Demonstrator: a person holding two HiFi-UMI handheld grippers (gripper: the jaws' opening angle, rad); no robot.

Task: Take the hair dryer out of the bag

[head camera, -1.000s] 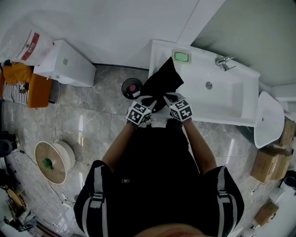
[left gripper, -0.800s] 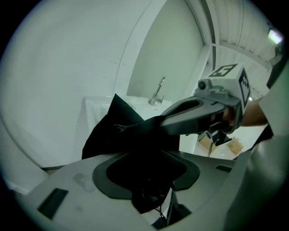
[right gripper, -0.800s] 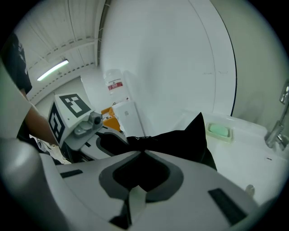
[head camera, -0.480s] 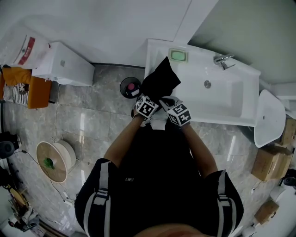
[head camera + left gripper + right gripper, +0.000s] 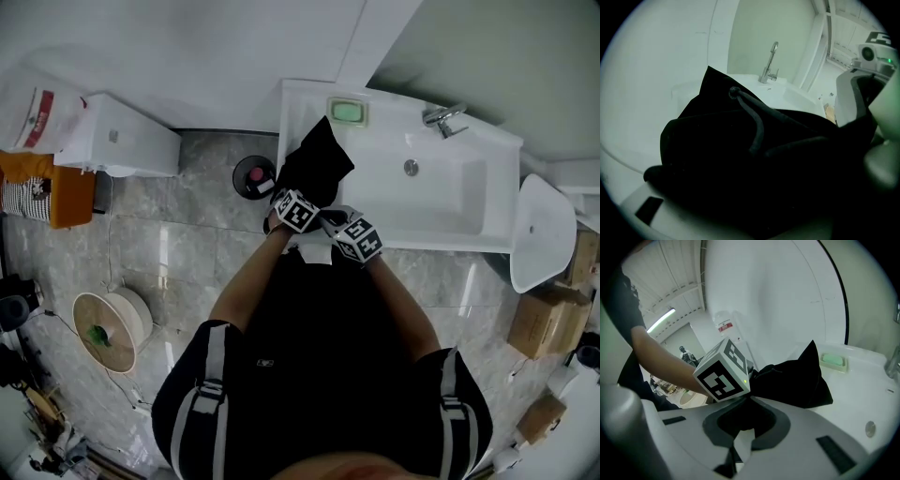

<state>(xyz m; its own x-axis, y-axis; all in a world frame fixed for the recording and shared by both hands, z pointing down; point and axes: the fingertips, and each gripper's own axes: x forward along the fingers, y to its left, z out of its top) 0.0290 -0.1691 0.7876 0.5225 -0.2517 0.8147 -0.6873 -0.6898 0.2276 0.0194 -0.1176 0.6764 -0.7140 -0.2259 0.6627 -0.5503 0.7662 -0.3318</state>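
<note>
A black drawstring bag (image 5: 317,167) lies on the left end of the white sink counter (image 5: 295,103). I cannot see the hair dryer in any view. My left gripper (image 5: 300,200) is at the bag's near end. Its jaws are opening wide, and dark cloth (image 5: 740,154) and a drawstring (image 5: 757,124) fill the space between them without the pads pressing. My right gripper (image 5: 351,229) sits just to the right, shut on the bag's near edge (image 5: 743,411), with black cloth caught where its jaws meet (image 5: 740,439). It also shows at the right of the left gripper view (image 5: 855,93).
A green soap dish (image 5: 346,111) sits behind the bag. The basin (image 5: 441,187) and tap (image 5: 441,117) are to the right. On the floor are a small round bin (image 5: 252,176), a white unit (image 5: 122,141), a cable spool (image 5: 108,328) and cardboard boxes (image 5: 542,328).
My left gripper has moved forward and down, closer to the bag's near end. The right gripper has hardly shifted and still holds the bag's edge.
</note>
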